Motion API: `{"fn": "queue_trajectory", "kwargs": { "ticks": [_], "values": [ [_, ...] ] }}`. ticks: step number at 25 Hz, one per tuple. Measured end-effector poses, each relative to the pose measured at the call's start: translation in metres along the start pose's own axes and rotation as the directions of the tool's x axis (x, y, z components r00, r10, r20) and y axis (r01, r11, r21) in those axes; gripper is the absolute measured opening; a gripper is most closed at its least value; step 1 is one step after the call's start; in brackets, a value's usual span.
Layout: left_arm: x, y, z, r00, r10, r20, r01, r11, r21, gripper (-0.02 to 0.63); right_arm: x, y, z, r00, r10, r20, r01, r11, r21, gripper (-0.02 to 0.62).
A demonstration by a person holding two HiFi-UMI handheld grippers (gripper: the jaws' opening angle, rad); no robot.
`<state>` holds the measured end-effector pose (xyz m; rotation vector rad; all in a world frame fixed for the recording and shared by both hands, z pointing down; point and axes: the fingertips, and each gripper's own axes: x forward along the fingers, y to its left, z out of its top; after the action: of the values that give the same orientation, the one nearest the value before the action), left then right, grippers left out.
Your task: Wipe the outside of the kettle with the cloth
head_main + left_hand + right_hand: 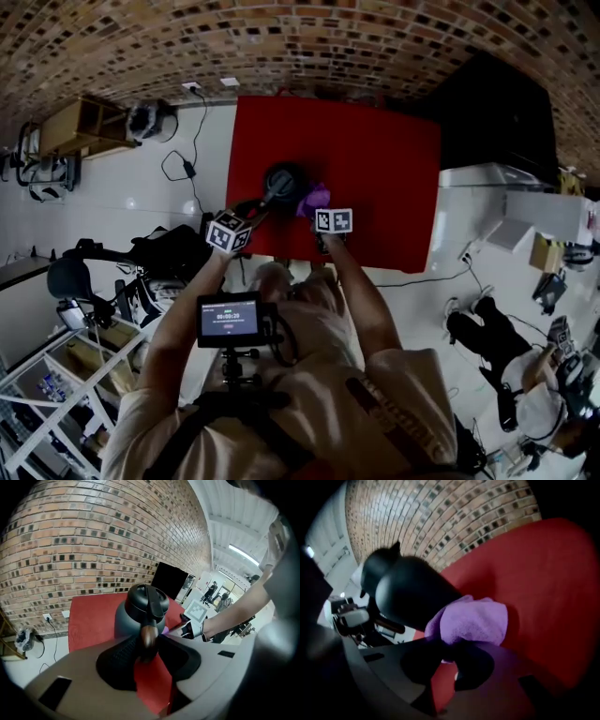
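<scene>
A dark grey kettle [282,183] stands upright on the red table [375,178], near its front edge. My left gripper [148,649] is shut on the kettle's handle [149,637], whose brown end sits between the black pads. My right gripper [449,654] is shut on a purple cloth [469,620], bunched up beside the kettle [410,597]; whether the cloth touches the kettle's wall I cannot tell. In the head view the cloth [313,199] shows just right of the kettle, above the right gripper [330,223], with the left gripper [236,230] at the kettle's lower left.
A brick wall [70,545] rises behind the table. A black box [487,112] stands to the table's right. Cables [183,169], a chair and a shelf [80,127] sit on the white floor at left. People stand at the right edge.
</scene>
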<state>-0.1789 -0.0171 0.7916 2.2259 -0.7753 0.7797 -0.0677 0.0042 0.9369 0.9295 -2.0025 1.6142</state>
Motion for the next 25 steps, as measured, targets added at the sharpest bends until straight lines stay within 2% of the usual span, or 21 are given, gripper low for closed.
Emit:
{"fn": "queue_trajectory", "kwargs": {
  "ticks": [1, 3, 5, 6, 8, 10, 12, 15, 17, 20, 22, 23, 25],
  "values": [
    [0.000, 0.000, -0.002, 1.000, -0.002, -0.003, 0.002, 1.000, -0.001, 0.132, -0.025, 0.001, 0.015, 0.994, -0.016, 0.105, 0.016, 1.000, 0.006, 0.072],
    [0.001, 0.001, -0.005, 1.000, -0.004, -0.007, 0.004, 1.000, 0.003, 0.132, -0.081, 0.012, 0.046, 0.948, -0.033, 0.317, 0.041, 0.999, -0.019, 0.072],
    [0.001, 0.002, -0.005, 1.000, -0.003, -0.005, 0.003, 1.000, 0.002, 0.132, -0.124, 0.041, 0.062, 0.896, 0.022, 0.444, 0.028, 0.994, -0.107, 0.072],
    [0.000, 0.003, -0.004, 1.000, -0.002, -0.002, 0.002, 1.000, -0.001, 0.132, -0.134, 0.062, 0.065, 0.882, 0.079, 0.465, -0.001, 0.986, -0.166, 0.072],
    [-0.001, 0.004, -0.003, 1.000, 0.000, 0.006, 0.000, 1.000, -0.008, 0.133, -0.130, 0.104, 0.062, 0.885, 0.184, 0.427, -0.068, 0.960, -0.273, 0.072],
    [0.001, 0.003, -0.004, 1.000, -0.003, 0.003, 0.003, 1.000, -0.007, 0.133, -0.099, 0.119, 0.051, 0.912, 0.209, 0.353, -0.092, 0.943, -0.321, 0.072],
    [0.003, 0.002, -0.002, 1.000, -0.001, -0.004, 0.001, 1.000, 0.006, 0.132, -0.066, 0.108, 0.040, 0.918, 0.204, 0.341, -0.102, 0.951, -0.293, 0.072],
    [0.002, 0.002, -0.004, 1.000, 0.001, -0.019, -0.001, 0.999, 0.032, 0.126, -0.040, 0.089, 0.022, 0.894, 0.202, 0.399, -0.139, 0.974, -0.181, 0.072],
    [0.003, -0.004, -0.003, 1.000, -0.006, -0.029, 0.008, 0.998, 0.064, 0.126, -0.025, 0.077, 0.006, 0.919, 0.152, 0.364, -0.109, 0.985, -0.134, 0.072],
    [0.005, -0.007, 0.001, 0.999, 0.003, -0.040, 0.000, 0.996, 0.086, 0.126, 0.008, 0.047, -0.010, 0.971, 0.047, 0.233, -0.026, 0.996, -0.091, 0.071],
    [0.006, -0.007, 0.003, 0.999, 0.001, -0.050, 0.004, 0.996, 0.090, 0.126, 0.033, 0.020, -0.018, 0.995, -0.016, 0.097, 0.021, 0.999, -0.048, 0.071],
    [0.007, -0.008, 0.003, 0.998, -0.004, -0.056, 0.009, 0.996, 0.094, 0.126, 0.043, 0.007, -0.024, 0.999, -0.029, 0.021, 0.029, 1.000, -0.011, 0.072],
    [0.008, -0.007, 0.000, 0.998, -0.014, -0.065, 0.020, 0.995, 0.095, 0.124, 0.054, -0.003, -0.027, 0.997, 0.014, -0.080, -0.008, 0.997, 0.071, 0.072]
  ]
}}
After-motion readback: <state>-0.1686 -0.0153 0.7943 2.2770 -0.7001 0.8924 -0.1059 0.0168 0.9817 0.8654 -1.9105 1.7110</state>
